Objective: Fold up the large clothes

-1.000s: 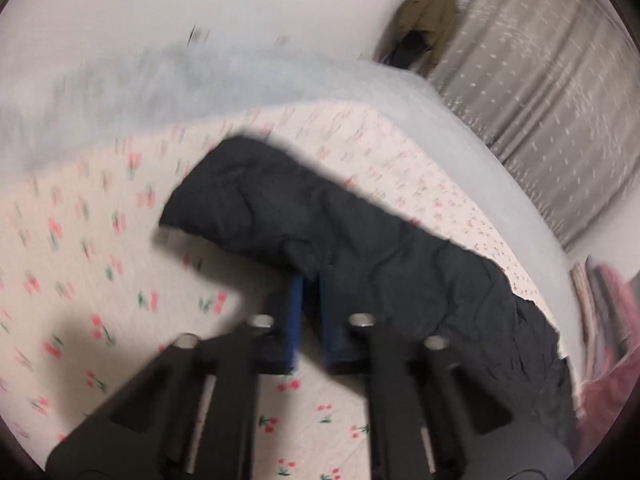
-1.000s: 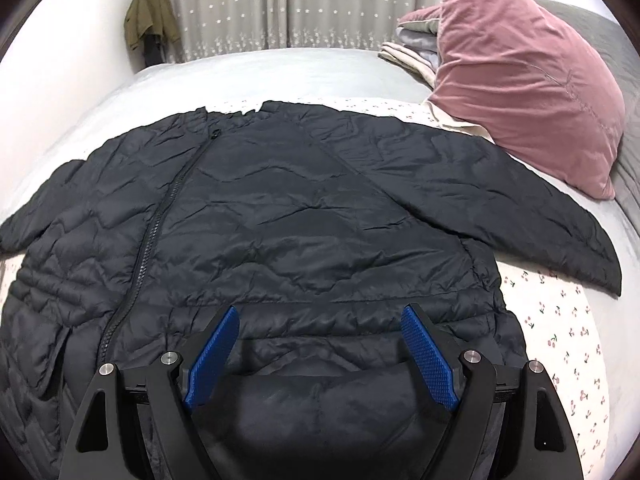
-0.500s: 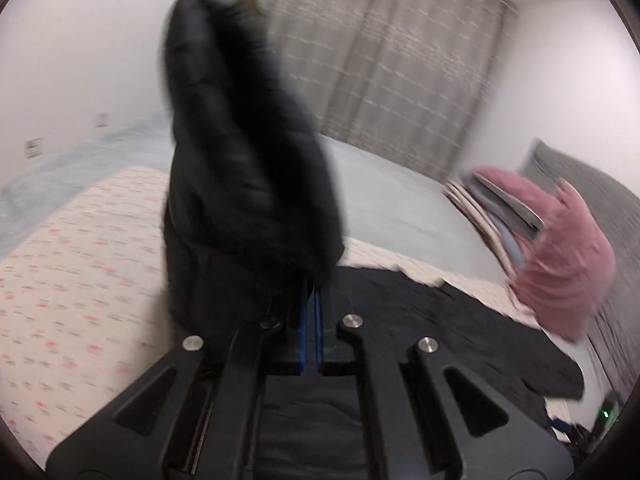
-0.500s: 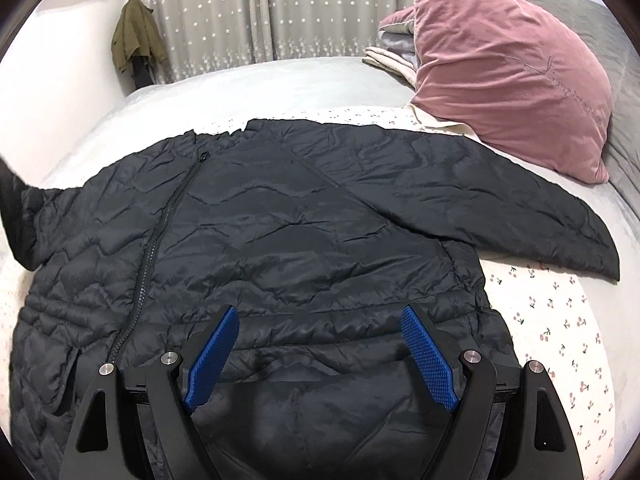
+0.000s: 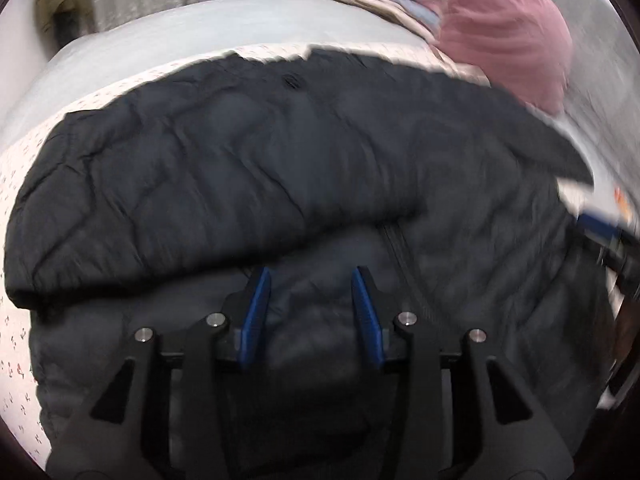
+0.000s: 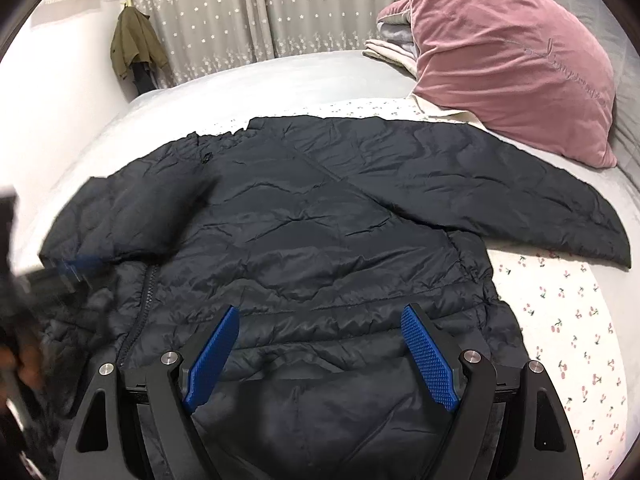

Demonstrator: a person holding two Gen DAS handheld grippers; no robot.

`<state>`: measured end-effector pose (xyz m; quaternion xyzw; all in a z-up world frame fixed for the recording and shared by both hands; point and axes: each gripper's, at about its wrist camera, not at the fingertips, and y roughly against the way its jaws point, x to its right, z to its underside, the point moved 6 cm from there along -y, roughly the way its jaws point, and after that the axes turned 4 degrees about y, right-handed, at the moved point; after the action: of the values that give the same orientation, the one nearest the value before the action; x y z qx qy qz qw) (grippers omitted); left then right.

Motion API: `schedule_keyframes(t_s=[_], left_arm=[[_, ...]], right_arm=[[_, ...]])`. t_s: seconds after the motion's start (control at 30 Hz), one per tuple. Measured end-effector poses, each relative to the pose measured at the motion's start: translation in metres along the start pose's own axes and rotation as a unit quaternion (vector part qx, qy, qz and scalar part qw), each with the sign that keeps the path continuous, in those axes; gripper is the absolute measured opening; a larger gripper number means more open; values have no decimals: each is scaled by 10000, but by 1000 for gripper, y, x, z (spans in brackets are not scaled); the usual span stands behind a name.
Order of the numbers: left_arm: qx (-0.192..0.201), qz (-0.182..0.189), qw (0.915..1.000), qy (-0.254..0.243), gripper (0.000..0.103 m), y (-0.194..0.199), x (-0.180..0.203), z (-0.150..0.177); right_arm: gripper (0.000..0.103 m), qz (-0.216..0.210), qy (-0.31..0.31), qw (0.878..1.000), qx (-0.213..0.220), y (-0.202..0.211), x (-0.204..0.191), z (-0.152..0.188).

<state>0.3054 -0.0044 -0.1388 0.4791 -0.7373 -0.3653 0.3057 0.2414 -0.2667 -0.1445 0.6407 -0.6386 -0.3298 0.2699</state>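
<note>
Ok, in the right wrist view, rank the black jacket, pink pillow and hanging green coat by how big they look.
1. black jacket, largest by far.
2. pink pillow.
3. green coat, smallest, though it hangs far from the camera, so its true size is unsure.

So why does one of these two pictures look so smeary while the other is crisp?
Left wrist view: motion blur smears the black jacket and pink pillow. Right wrist view: sharp quilting and pillow, only the left gripper at the edge streaks. Both views bulge from the fisheye lens, with dark corners.
</note>
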Motion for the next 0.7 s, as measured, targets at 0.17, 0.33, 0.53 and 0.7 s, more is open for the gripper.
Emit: schedule_keyframes(t_s=[0.17,0.33,0.53,0.7], left_arm=[[535,173,9982,-215,72,47,-3,12],[1366,44,9895,467,72,97,-73,8],[1523,-704,9746,1481,61,101,-184,-5],[1447,-504,9617,2273,44,89,-236,-3]], right_arm=[[84,-493,-200,9985,-119,-1,-4,1],[84,-1931,-734,9771,-520,-1,-26,-3],[84,-2466,-1275,9545,-1087,-50,-75,-40],[66,-2380,-1518,9526,-1136,-114,-110,-59]])
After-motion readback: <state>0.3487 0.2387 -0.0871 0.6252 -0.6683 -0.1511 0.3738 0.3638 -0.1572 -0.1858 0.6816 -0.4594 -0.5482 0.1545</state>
